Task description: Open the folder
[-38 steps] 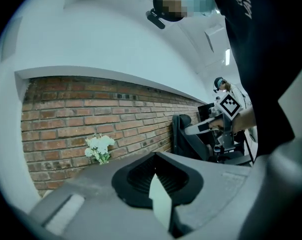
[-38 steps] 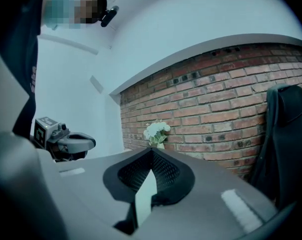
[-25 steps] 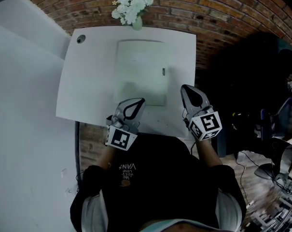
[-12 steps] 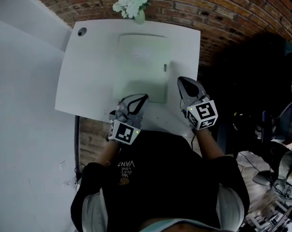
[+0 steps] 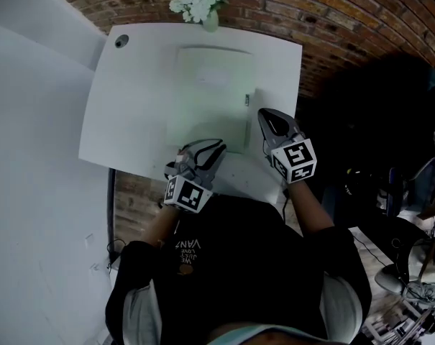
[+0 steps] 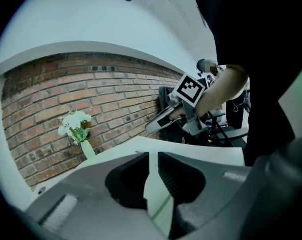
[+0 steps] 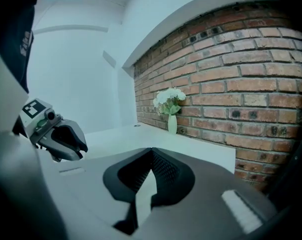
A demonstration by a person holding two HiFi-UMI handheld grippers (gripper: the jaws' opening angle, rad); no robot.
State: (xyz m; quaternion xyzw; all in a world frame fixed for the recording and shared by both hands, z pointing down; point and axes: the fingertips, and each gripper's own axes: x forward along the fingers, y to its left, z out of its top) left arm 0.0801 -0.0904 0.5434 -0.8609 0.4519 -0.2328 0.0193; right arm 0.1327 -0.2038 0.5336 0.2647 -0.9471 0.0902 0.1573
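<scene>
**Folder lies flat mid-bench, both grippers at its near end**

The folder (image 5: 208,95) runs lengthwise from you toward the brick wall, clasp on its right edge. Your left gripper (image 5: 218,146), at its near edge, has jaws just opening to an empty slit. Your right gripper (image 5: 264,113), by its right edge, has jaws together.

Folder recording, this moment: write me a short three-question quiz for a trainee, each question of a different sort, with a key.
1. True or false: the folder lies closed on the table.
2. What stands at the middle of the table's far edge?
3. The right gripper has its jaws: A) wide apart, B) together with nothing between them, C) closed on the folder.
Key: 1 true; 2 a flower vase; 3 B.
</scene>
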